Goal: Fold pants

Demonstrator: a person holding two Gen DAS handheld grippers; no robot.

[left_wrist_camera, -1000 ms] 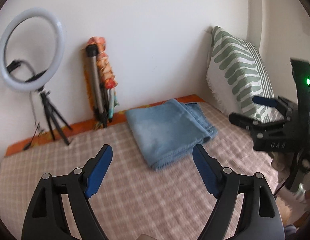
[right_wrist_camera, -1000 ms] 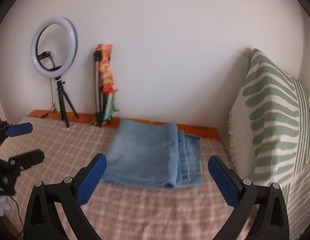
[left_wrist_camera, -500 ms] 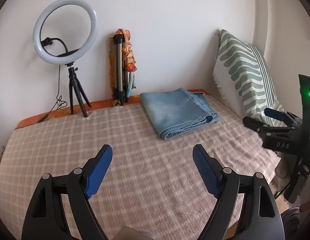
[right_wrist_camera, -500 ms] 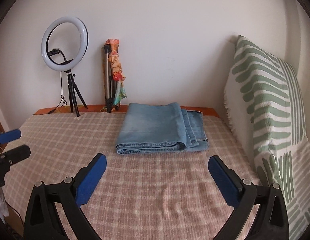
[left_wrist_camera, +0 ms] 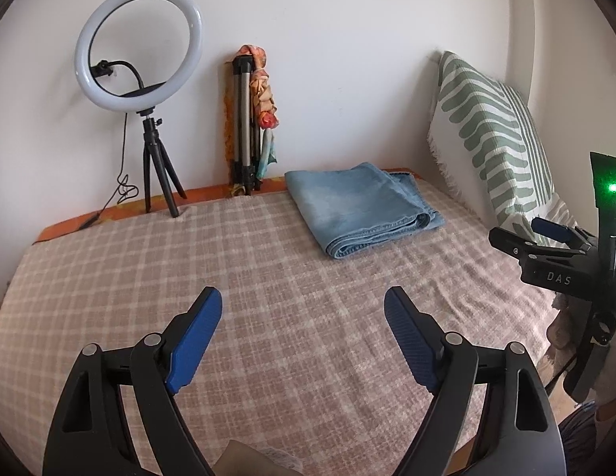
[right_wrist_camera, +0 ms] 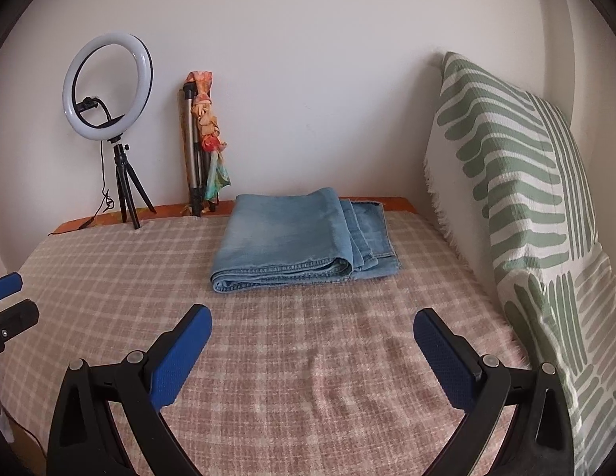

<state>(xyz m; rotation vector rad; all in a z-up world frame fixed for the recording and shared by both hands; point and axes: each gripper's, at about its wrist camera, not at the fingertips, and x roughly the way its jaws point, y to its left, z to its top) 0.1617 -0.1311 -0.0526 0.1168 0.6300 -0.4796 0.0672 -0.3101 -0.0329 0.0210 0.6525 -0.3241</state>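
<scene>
The light blue denim pants [left_wrist_camera: 359, 206] lie folded in a flat stack at the far side of the bed, near the wall; they also show in the right wrist view [right_wrist_camera: 304, 238]. My left gripper [left_wrist_camera: 302, 297] is open and empty, held over the near part of the bed, well short of the pants. My right gripper [right_wrist_camera: 312, 317] is open and empty, also short of the pants. The right gripper shows at the right edge of the left wrist view [left_wrist_camera: 538, 238]. The left gripper's fingertips [right_wrist_camera: 8, 281] show at the left edge of the right wrist view.
A pink checked blanket [left_wrist_camera: 268, 277] covers the bed. A ring light on a tripod [left_wrist_camera: 137, 47] and a folded tripod with a cloth [left_wrist_camera: 248, 119] stand at the wall. A green-striped pillow [right_wrist_camera: 526, 198] leans at the right.
Both grippers have pulled back from the pants toward the near side of the bed, so the folded stack looks smaller and farther. Both stay open and empty.
</scene>
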